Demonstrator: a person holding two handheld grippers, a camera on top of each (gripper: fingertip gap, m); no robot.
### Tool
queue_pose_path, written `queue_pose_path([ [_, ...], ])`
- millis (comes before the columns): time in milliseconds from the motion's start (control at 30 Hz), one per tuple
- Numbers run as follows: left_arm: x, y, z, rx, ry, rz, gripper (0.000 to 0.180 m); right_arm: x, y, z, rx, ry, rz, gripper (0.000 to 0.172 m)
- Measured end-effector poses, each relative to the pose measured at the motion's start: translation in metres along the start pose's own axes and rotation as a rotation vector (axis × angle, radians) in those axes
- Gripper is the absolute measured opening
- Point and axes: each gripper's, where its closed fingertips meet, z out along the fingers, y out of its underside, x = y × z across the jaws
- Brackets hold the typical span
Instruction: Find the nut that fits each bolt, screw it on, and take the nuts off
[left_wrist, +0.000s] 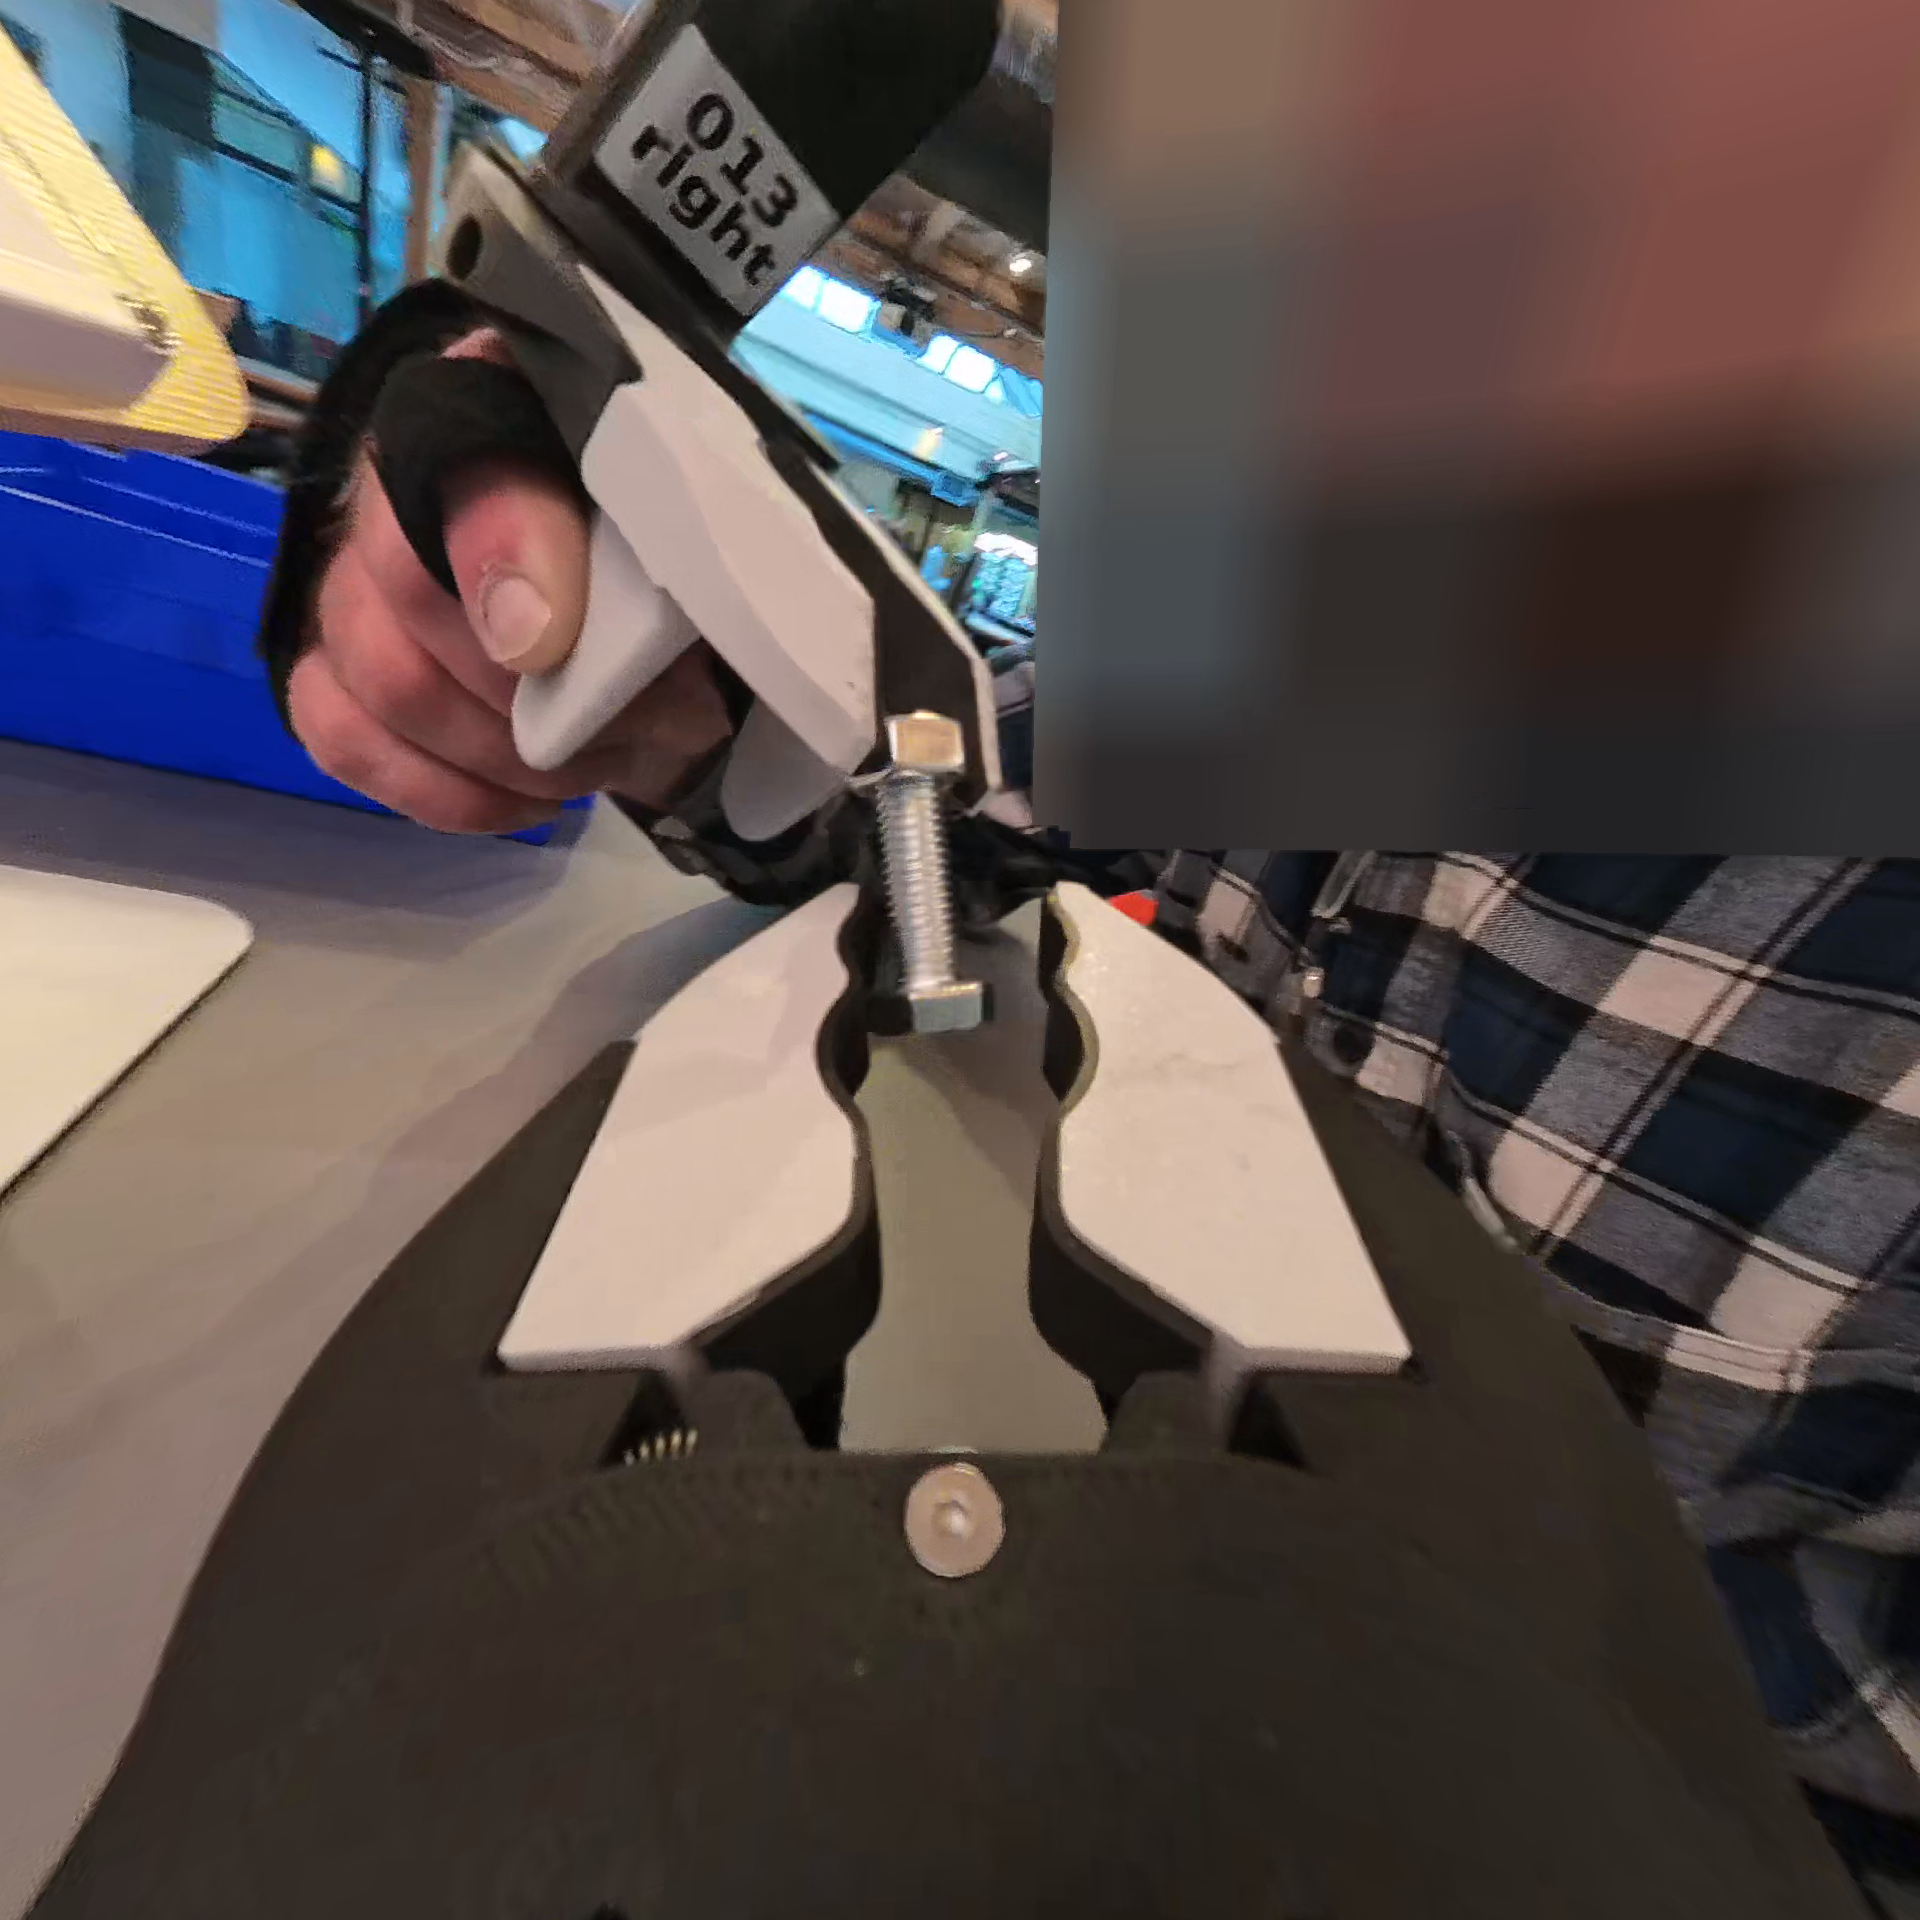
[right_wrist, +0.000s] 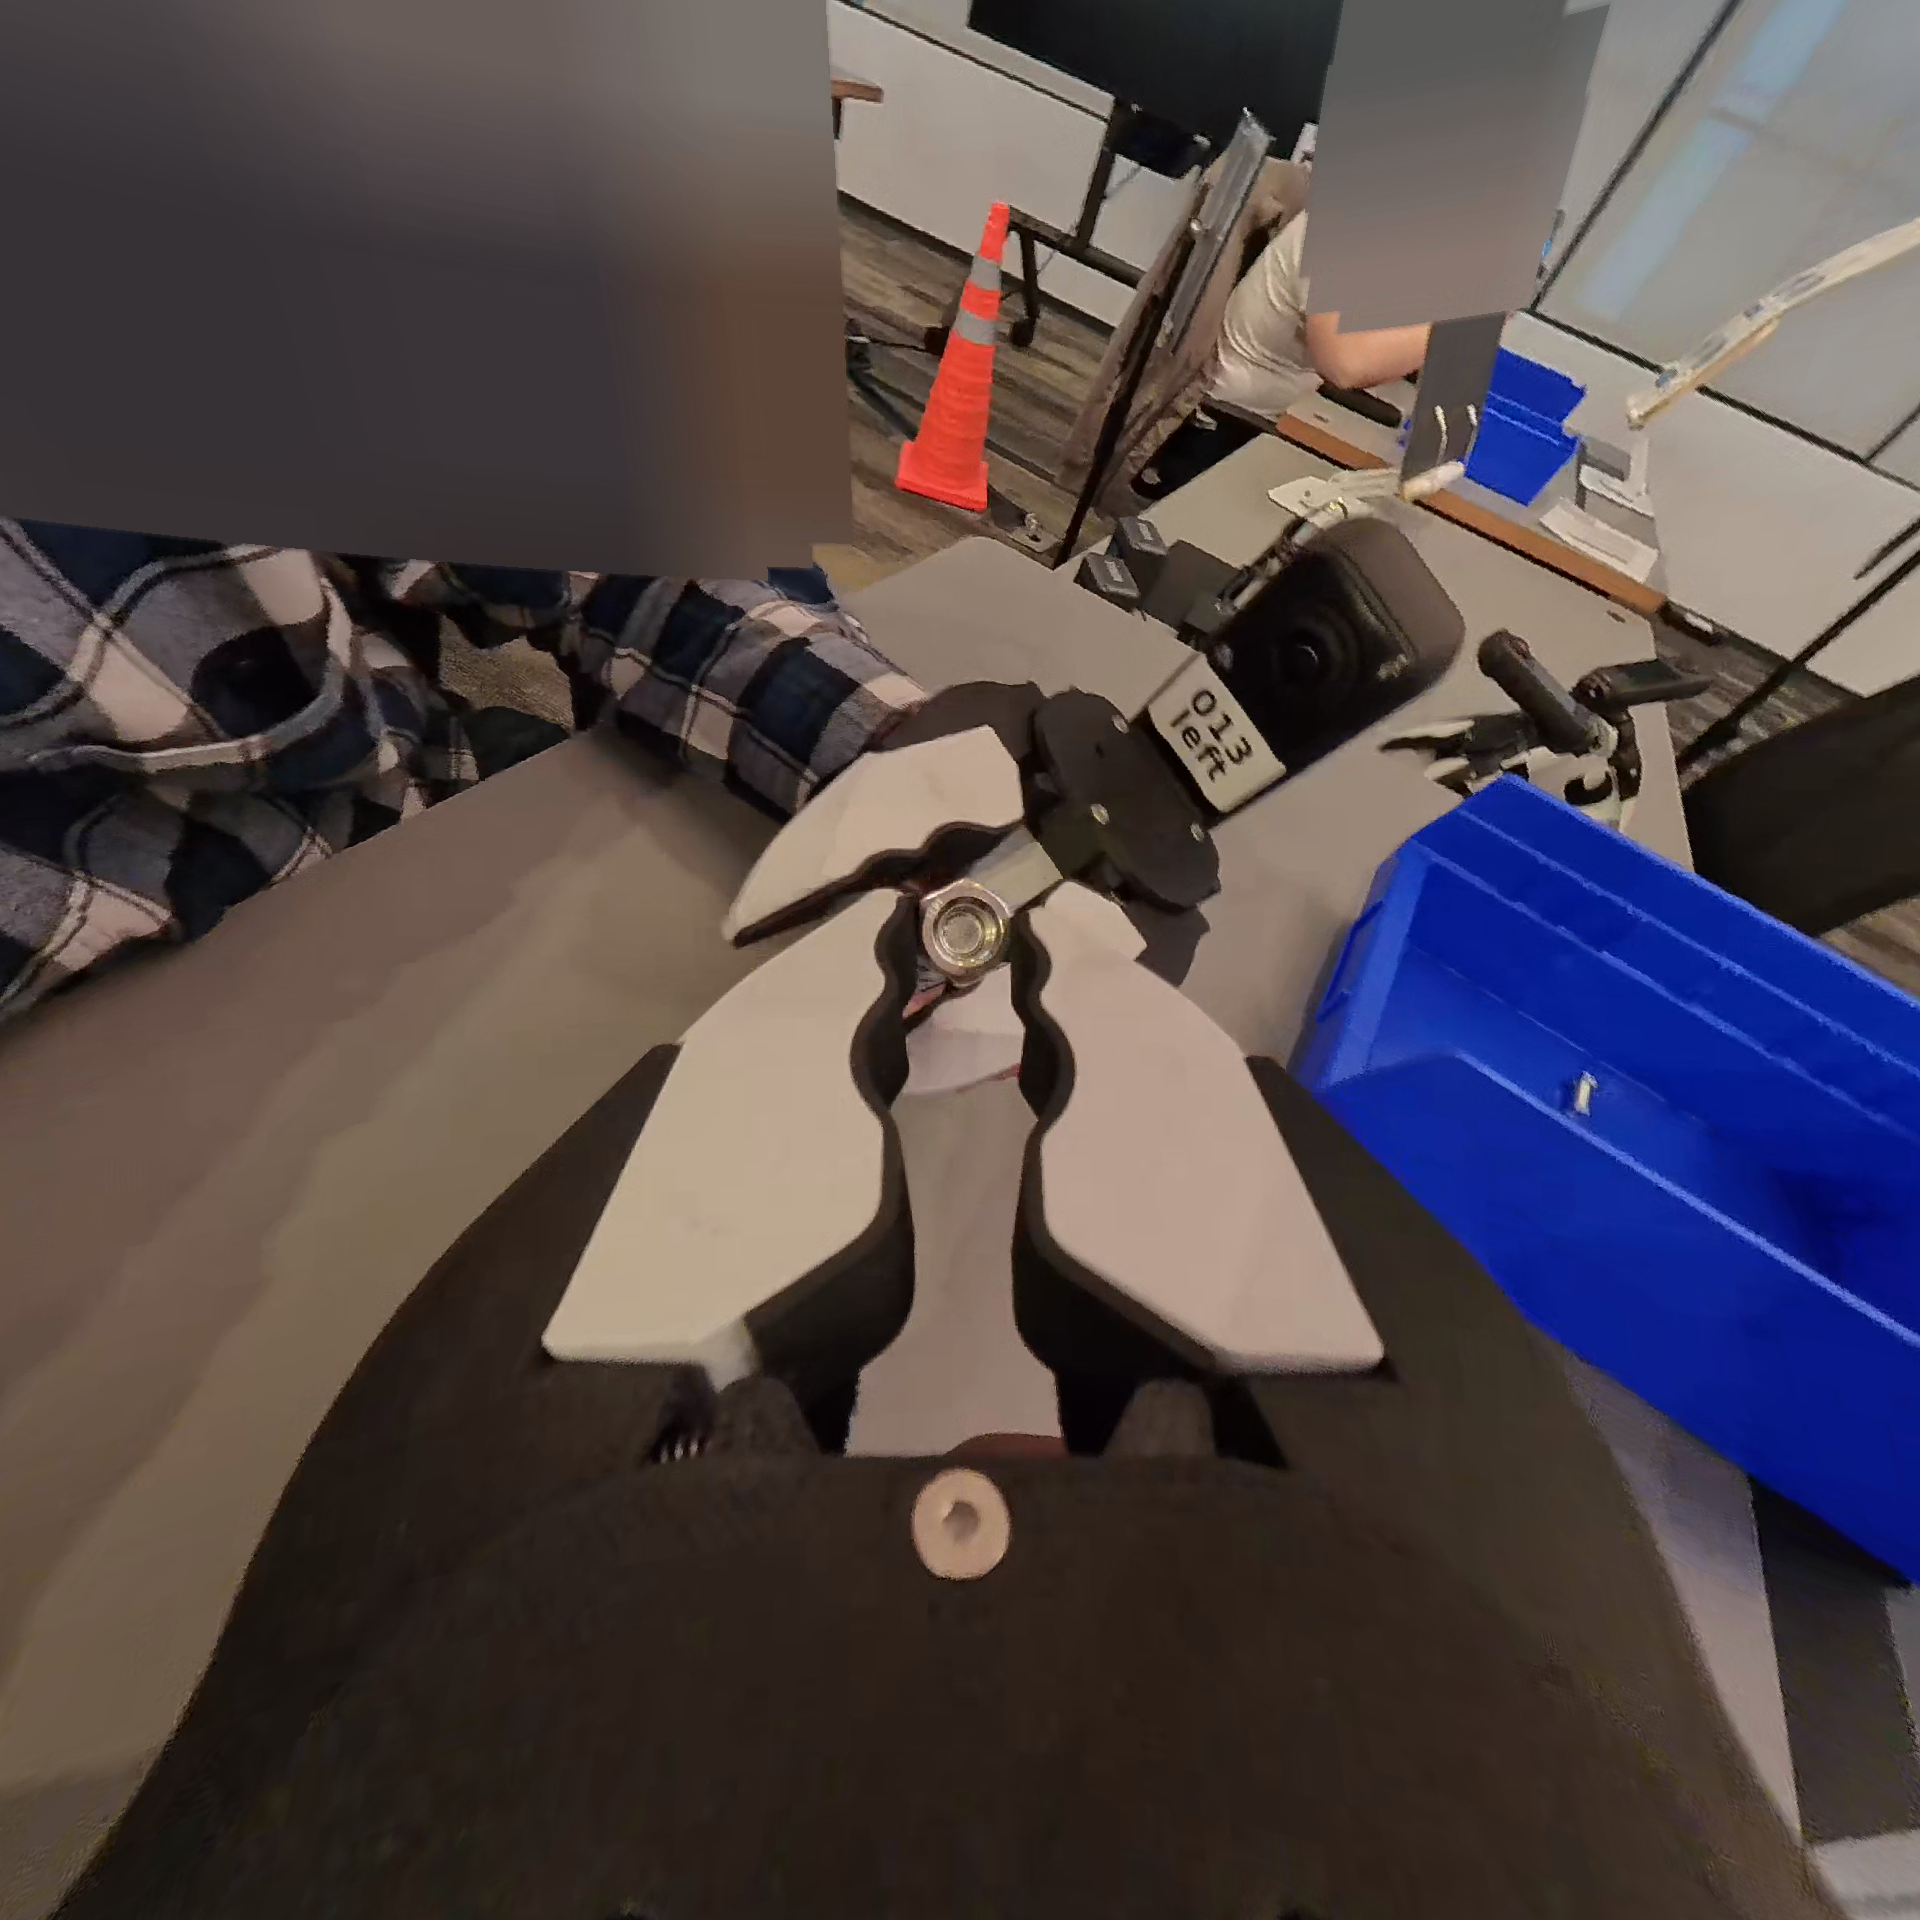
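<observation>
The right gripper (right_wrist: 961, 971) pinches a hex nut (right_wrist: 963, 932) between its pads, the nut threaded on the end of a silver bolt (left_wrist: 920, 899). In the left wrist view the bolt stands near upright, the nut (left_wrist: 925, 746) at its 12 o'clock end and the bolt head (left_wrist: 940, 1006) at its 6 o'clock end. The left gripper (left_wrist: 951, 997) is spread: the bolt head sits between its fingers, close against the finger at 9 o'clock, with a clear gap to the finger at 3 o'clock, so it does not grip the bolt. A hand (left_wrist: 416, 644) with a black strap holds the right gripper's grey trigger. Both grippers hover above the grey tabletop (right_wrist: 364, 987). A blue bin (right_wrist: 1621, 1122) sits on the tabletop at 3 o'clock of the right gripper; a small metal part (right_wrist: 1581, 1091) lies inside it. An orange traffic cone (right_wrist: 961, 374) stands on the floor at 12 o'clock. A plaid sleeve (right_wrist: 727, 665) reaches in at 10 o'clock
</observation>
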Motion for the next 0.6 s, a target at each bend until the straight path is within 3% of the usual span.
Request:
queue_pose_path([
  [100, -0.013, 0.002, 0.000, -0.033, -0.123, 0.066, 0.043, 0.010, 0.008, 0.001, -0.026, 0.048, 0.039, 0.018],
  [200, -0.026, 0.002, -0.004, -0.052, -0.239, 0.132, 0.044, 0.017, 0.012, 0.002, -0.030, 0.076, 0.086, 0.018],
  [500, -0.072, -0.007, -0.036, -0.219, -0.802, 0.530, 0.039, 0.044, 0.029, -0.001, -0.032, 0.180, 0.301, 0.018],
  [600, -0.079, -0.006, -0.041, -0.271, -0.893, 0.596, 0.036, 0.048, 0.033, -0.001, -0.026, 0.195, 0.355, 0.018],
])
